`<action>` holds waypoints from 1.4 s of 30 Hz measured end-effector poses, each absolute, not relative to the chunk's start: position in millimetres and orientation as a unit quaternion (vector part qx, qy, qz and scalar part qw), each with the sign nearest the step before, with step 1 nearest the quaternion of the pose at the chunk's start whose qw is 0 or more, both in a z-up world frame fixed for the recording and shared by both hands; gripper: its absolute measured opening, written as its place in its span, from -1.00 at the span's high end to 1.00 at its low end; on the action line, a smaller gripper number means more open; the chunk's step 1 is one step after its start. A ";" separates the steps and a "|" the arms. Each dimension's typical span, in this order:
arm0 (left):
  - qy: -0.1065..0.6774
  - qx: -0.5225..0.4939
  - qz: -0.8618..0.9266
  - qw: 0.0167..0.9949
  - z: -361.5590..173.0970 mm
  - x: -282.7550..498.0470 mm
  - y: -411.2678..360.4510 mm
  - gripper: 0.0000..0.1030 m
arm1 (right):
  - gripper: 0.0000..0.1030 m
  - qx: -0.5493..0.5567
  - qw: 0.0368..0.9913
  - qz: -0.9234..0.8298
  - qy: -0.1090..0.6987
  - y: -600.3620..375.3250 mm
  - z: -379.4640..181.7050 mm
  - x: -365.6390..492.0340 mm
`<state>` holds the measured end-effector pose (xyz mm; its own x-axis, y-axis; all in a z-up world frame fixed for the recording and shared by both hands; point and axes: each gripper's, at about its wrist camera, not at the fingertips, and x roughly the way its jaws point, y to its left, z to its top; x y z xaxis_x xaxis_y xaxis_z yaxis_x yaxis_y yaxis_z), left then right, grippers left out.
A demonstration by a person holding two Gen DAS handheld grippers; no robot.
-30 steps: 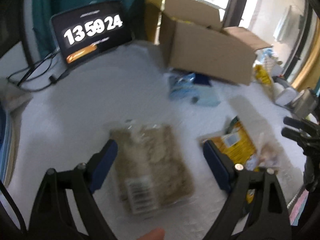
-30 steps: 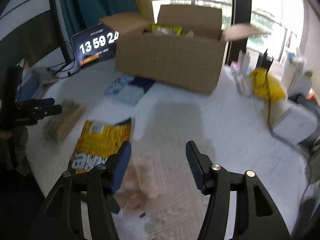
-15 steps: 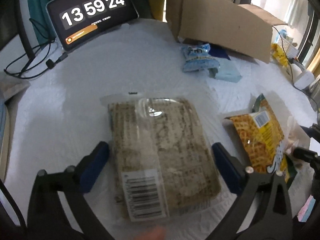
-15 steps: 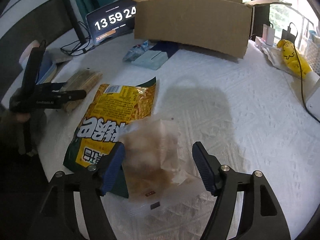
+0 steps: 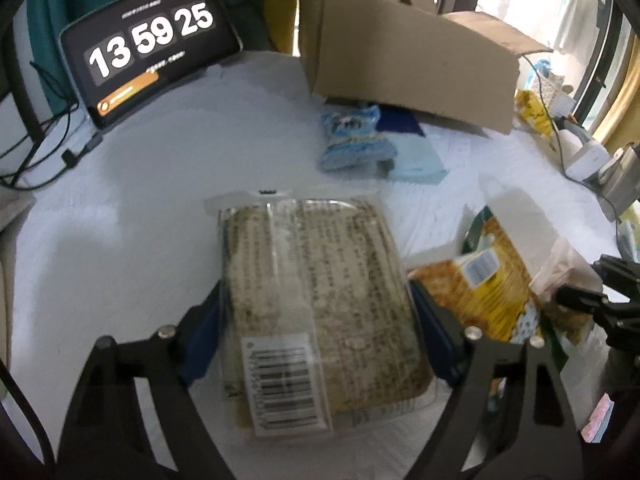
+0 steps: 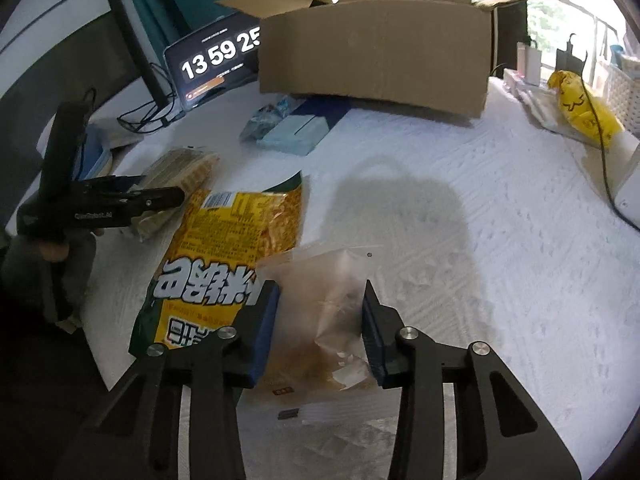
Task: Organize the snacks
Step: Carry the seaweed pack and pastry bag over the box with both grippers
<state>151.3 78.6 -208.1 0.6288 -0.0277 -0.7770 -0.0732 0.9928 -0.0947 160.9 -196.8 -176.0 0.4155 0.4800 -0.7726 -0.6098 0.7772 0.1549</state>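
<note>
My left gripper point(image 5: 316, 320) is closed on the sides of a flat clear pack of brown crackers point(image 5: 320, 296) with a barcode label; the pack also shows in the right wrist view point(image 6: 180, 172). My right gripper point(image 6: 320, 312) has its jaws against both sides of a translucent bag of brown snacks point(image 6: 324, 300) that lies partly on a yellow chip bag point(image 6: 228, 248). The yellow bag also shows in the left wrist view point(image 5: 480, 292). An open cardboard box point(image 6: 376, 52) stands at the back of the white table point(image 6: 440, 220).
A blue snack packet point(image 5: 352, 140) and a pale blue box point(image 5: 416, 156) lie in front of the cardboard box. A tablet clock point(image 5: 148, 44) with cables stands at the back left. A yellow bag point(image 6: 580, 108), a cable and white items sit at the right edge.
Both grippers moved forward and down over their packs and closed in: the left onto the cracker pack, the right onto the translucent bag. The clock went from 24 to 25.
</note>
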 end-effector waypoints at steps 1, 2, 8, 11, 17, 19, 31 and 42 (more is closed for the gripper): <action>0.426 -0.059 0.012 0.903 -204.6 152.0 77.4 -0.65 | 0.21 -0.074 0.840 0.324 0.428 -198.9 -172.7 162.5; 0.422 -0.059 0.011 0.905 -201.0 153.1 76.8 -0.65 | 0.21 -0.073 0.842 0.323 0.426 -200.3 -170.3 164.3; 0.405 -0.060 0.003 0.912 -184.4 159.4 74.9 -0.65 | 0.21 -0.063 0.858 0.311 0.404 -210.1 -151.4 178.6; 0.398 -0.057 -0.001 0.916 -177.2 163.0 71.8 -0.65 | 0.21 -0.061 0.863 0.309 0.395 -211.6 -143.8 186.1; 0.372 -0.048 -0.015 0.927 -155.7 175.8 58.7 -0.65 | 0.21 -0.059 0.872 0.308 0.375 -208.8 -128.1 199.6; 0.362 -0.045 -0.025 0.931 -147.7 180.4 52.7 -0.65 | 0.21 -0.058 0.875 0.308 0.368 -207.1 -123.0 202.7; 0.328 -0.024 -0.062 0.942 -115.7 209.8 22.2 -0.65 | 0.21 -0.050 0.900 0.294 0.319 -212.0 -88.4 230.0; 0.285 -0.001 -0.078 0.955 -80.2 235.0 2.7 -0.66 | 0.21 -0.021 0.919 0.278 0.280 -224.0 -63.3 246.0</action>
